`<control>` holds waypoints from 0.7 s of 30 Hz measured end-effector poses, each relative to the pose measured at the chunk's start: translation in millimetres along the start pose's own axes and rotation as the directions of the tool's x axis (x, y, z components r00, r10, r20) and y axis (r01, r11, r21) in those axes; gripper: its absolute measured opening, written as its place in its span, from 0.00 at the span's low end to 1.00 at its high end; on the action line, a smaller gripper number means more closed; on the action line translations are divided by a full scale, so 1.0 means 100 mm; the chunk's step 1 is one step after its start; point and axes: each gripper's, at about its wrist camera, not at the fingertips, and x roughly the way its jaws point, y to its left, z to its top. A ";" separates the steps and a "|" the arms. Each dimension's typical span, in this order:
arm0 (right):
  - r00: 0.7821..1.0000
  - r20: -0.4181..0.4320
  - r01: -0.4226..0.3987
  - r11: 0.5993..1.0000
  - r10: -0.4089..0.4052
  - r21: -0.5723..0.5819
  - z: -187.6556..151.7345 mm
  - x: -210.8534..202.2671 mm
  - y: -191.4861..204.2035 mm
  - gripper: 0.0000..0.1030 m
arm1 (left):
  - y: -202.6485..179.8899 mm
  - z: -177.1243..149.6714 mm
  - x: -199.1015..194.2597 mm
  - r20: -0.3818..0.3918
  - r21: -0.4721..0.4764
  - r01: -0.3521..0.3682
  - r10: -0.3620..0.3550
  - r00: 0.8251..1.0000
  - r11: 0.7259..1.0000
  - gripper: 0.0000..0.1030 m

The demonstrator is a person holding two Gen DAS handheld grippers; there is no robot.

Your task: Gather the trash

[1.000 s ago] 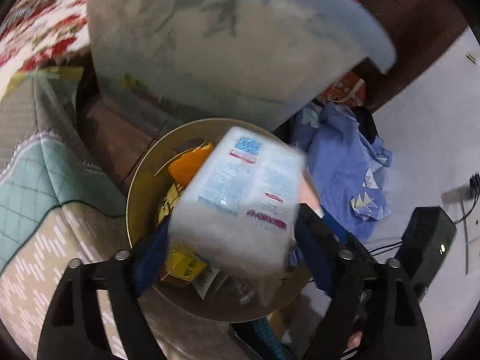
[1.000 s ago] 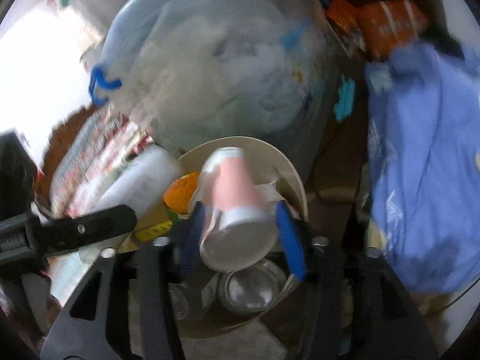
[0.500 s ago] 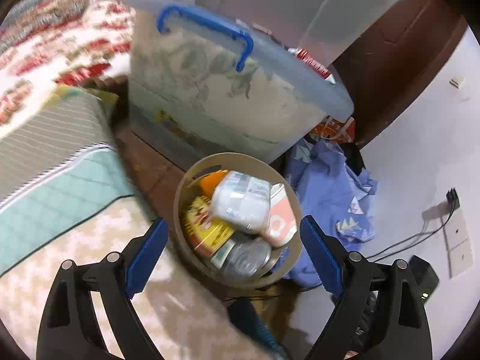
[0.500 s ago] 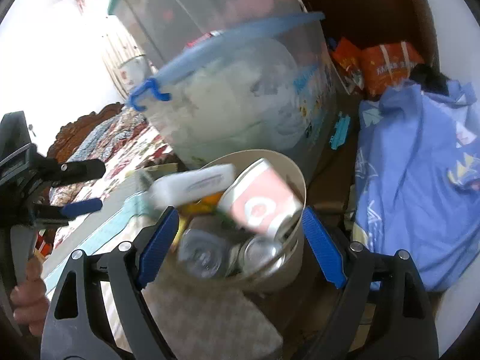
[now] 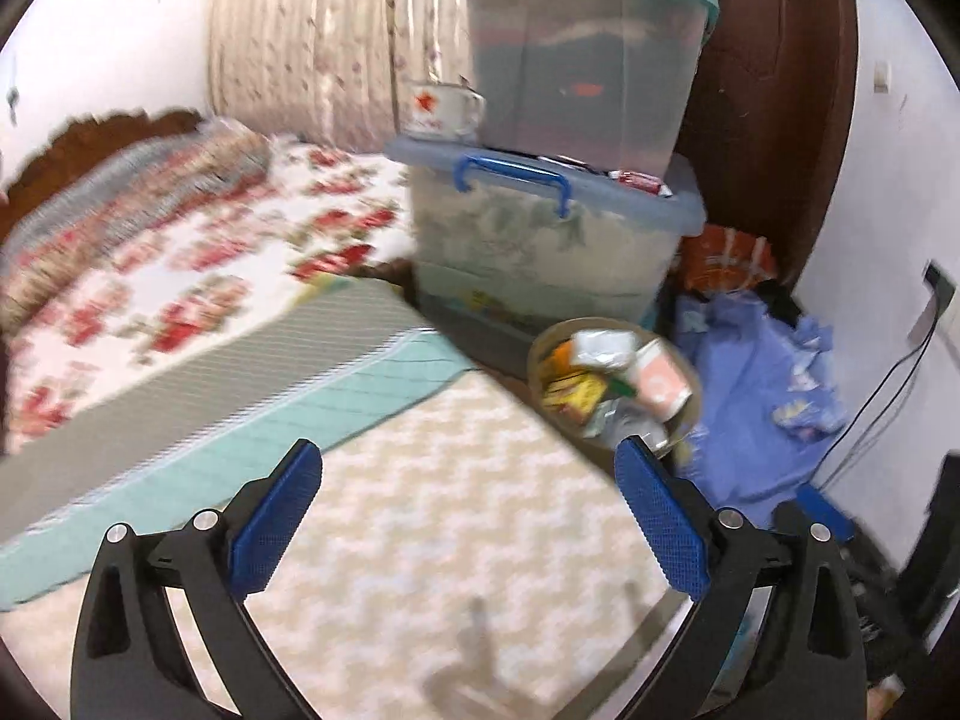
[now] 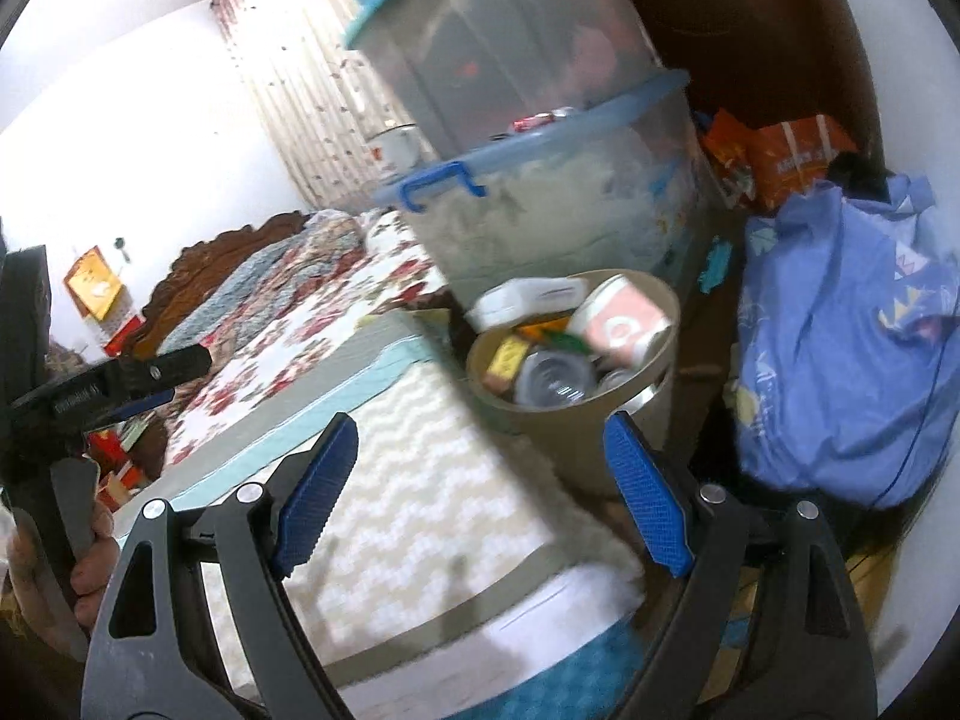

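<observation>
A beige trash bin [image 5: 535, 360] [image 6: 576, 444] stands on the floor by the bed corner. In it lie a white packet [image 5: 600, 341] [image 6: 528, 294], a pink cup [image 5: 660, 381] [image 6: 624, 324], a yellow wrapper [image 5: 573, 393] and a clear bottle [image 6: 549, 381]. My left gripper [image 5: 467, 450] hovers over the bed, back from the bin; its jaws are opening with nothing between them. My right gripper [image 6: 481, 423] is open and empty, with the bin ahead of it. The right wrist view shows the left gripper [image 6: 120, 384] at the far left, held by a hand [image 6: 90, 564].
Behind the bin stand stacked plastic storage boxes [image 5: 552, 240] with a mug [image 5: 438, 108] on the lower lid. A blue cloth [image 5: 756, 384] and orange packets [image 5: 726, 255] lie to the right. The bed, with a zigzag blanket [image 5: 450, 540] and a floral quilt [image 5: 180, 276], fills the left.
The left gripper let go of the white packet and the right gripper let go of the pink cup; both now lie in the bin. Both grippers pulled back and up from it.
</observation>
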 end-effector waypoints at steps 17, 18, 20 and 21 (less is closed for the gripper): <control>0.997 -0.037 -0.077 0.995 0.074 -0.061 -0.52 -0.57 0.95 0.93 | 0.38 -0.76 -1.05 0.074 0.008 -0.229 0.228 0.971 0.973 0.92; 0.997 -0.032 -0.077 0.995 0.075 -0.065 -0.53 -0.59 0.99 0.94 | 0.41 -0.79 -1.10 0.078 0.003 -0.234 0.233 0.969 0.972 0.92; 0.997 -0.015 -0.075 0.995 0.074 -0.070 -0.55 -0.64 1.06 0.96 | 0.43 -0.83 -1.17 0.085 -0.002 -0.250 0.250 0.965 0.968 0.92; 0.997 -0.005 -0.074 0.995 0.074 -0.069 -0.56 -0.67 1.11 0.97 | 0.45 -0.84 -1.20 0.088 -0.004 -0.260 0.260 0.962 0.966 0.92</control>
